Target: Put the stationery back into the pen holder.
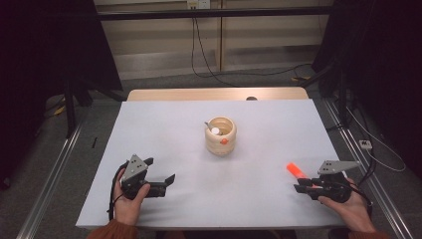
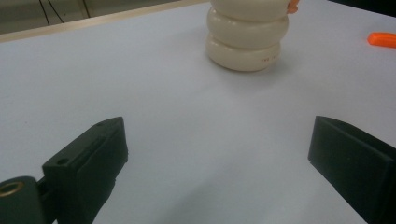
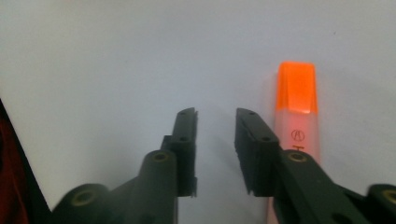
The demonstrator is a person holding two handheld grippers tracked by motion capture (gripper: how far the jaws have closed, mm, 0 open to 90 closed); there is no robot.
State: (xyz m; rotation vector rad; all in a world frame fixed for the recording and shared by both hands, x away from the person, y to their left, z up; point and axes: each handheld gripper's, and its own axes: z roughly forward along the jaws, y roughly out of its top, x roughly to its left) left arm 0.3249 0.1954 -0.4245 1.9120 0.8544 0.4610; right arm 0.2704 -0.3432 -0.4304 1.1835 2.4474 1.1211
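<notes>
A cream ribbed pot (image 1: 221, 135) stands mid-table with a white-capped item and a thin stick inside, and an orange knob on its front. In the left gripper view the pot (image 2: 247, 37) is ahead of the jaws. An orange highlighter (image 1: 296, 171) lies at the right. My right gripper (image 1: 298, 185) rests just behind it, open by a small gap with nothing between its fingers. In the right gripper view the highlighter (image 3: 296, 107) lies just outside the right-hand jaw of that gripper (image 3: 215, 119). My left gripper (image 1: 161, 169) sits at the front left, wide open and empty (image 2: 217, 140).
The white table top (image 1: 164, 124) ends in a wooden strip (image 1: 214, 94) at the far side. Metal rails run along the floor on both sides, and cables (image 1: 209, 69) trail behind the table. The highlighter (image 2: 382, 39) also lies far right in the left gripper view.
</notes>
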